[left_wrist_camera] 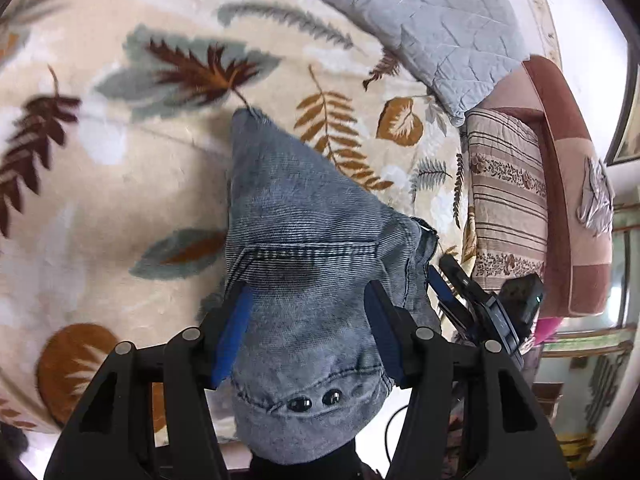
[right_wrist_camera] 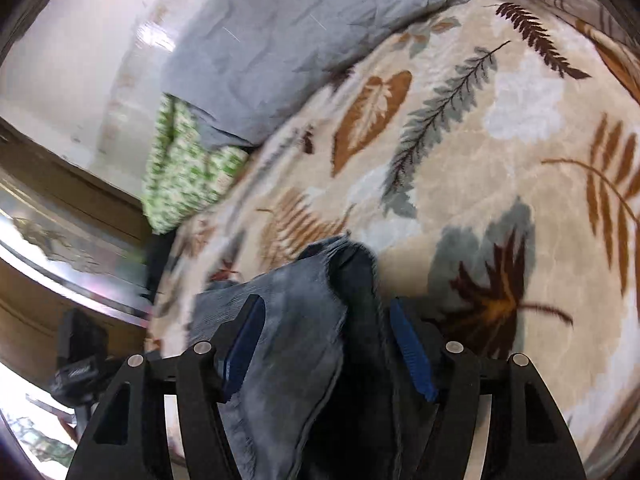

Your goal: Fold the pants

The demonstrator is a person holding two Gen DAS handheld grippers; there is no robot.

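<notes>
Looking along the left gripper (left_wrist_camera: 308, 332) in the left wrist view, its jaws stand fairly wide, and the pants (left_wrist_camera: 304, 248) fill the gap between them. The blue pads (left_wrist_camera: 234, 336) press against the denim on both sides, so the jaws hold a thick bunch of cloth near the waistband, where two dark buttons (left_wrist_camera: 314, 400) show. From there the pants stretch away to a narrow corner over the leaf-patterned blanket (left_wrist_camera: 120, 160) on the bed. To the right, the right gripper (left_wrist_camera: 472, 300) shows at the far edge of the denim, touching it. A grey quilted pillow (left_wrist_camera: 420, 28) lies at the top of the bed, with a striped cushion (left_wrist_camera: 508, 196) just beside it and a brown headboard (left_wrist_camera: 568, 184) behind.

In the right wrist view, the right gripper (right_wrist_camera: 328, 348) also has its jaws set fairly wide, with bunched denim (right_wrist_camera: 288, 340) between them. One pad lies against the cloth; the other looks a little clear of the dark fold, though the blur makes that hard to tell. The cloth hangs over the blanket (right_wrist_camera: 500, 128). The grey pillow (right_wrist_camera: 288, 32) lies beyond, and a green patterned cloth (right_wrist_camera: 180, 172) sits just beside it at the bed's edge.
</notes>
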